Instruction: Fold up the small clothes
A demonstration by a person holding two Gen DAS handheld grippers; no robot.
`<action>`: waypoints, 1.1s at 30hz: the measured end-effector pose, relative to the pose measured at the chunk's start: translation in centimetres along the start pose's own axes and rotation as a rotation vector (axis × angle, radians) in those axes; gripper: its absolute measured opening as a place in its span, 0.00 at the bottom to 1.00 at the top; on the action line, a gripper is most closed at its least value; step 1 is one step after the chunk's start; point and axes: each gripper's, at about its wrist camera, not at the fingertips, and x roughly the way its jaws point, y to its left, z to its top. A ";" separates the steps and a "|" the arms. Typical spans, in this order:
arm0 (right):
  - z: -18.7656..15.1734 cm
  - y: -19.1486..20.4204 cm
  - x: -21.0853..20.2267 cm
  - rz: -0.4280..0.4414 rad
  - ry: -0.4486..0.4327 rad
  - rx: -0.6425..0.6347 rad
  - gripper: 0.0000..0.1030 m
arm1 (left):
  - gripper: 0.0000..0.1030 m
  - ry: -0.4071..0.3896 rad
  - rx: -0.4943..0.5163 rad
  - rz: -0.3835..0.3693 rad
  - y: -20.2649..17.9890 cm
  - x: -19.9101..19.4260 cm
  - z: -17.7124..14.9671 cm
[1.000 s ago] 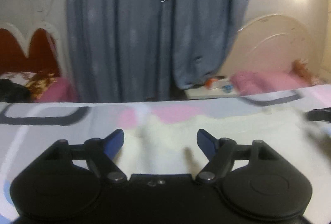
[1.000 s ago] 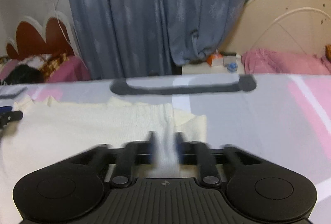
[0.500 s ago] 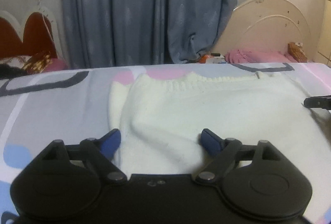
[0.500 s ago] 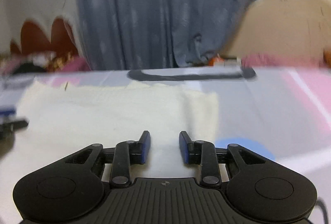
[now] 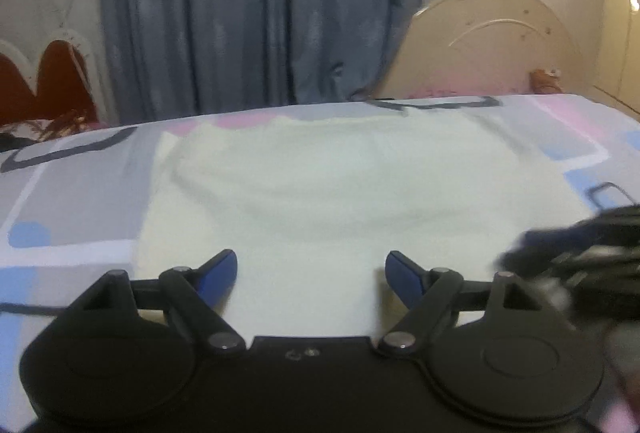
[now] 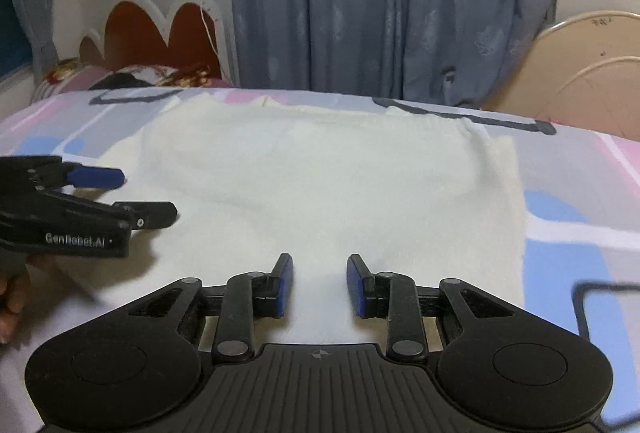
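Nearest in each wrist view, both grippers are seen empty. The left gripper (image 5: 311, 275) is spread wide with nothing between its pads, and the right gripper (image 6: 320, 285) is parted narrowly, likewise empty. Beneath and beyond them, the cream knitted sweater (image 6: 320, 169) is laid flat on the patterned bedsheet (image 6: 576, 193), its sides apparently already turned in and its ribbed edge at the far side. A fold appears to be just finished, so the step in hand is judged to be a reset between folds. For the next move, the near hem would need to be pinched at two corners and carried toward the far edge. Compared with a second ago, cloth is no longer clamped by the right gripper, and more of the sweater is shown. Farther off, a blue curtain (image 5: 260, 13) and headboards are seen.
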 end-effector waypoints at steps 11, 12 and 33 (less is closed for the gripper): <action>-3.8 -2.0 -4.7 -0.172 -0.012 0.094 0.29 | 0.84 0.064 -0.079 0.104 4.4 -3.1 -4.1; -4.1 -3.0 -5.3 -0.192 -0.015 0.120 0.28 | 0.84 0.066 -0.081 0.105 4.8 -3.3 -4.2; -3.1 -3.5 -4.9 -0.208 0.052 0.203 0.26 | 0.83 0.115 -0.064 0.094 1.3 -2.9 -3.6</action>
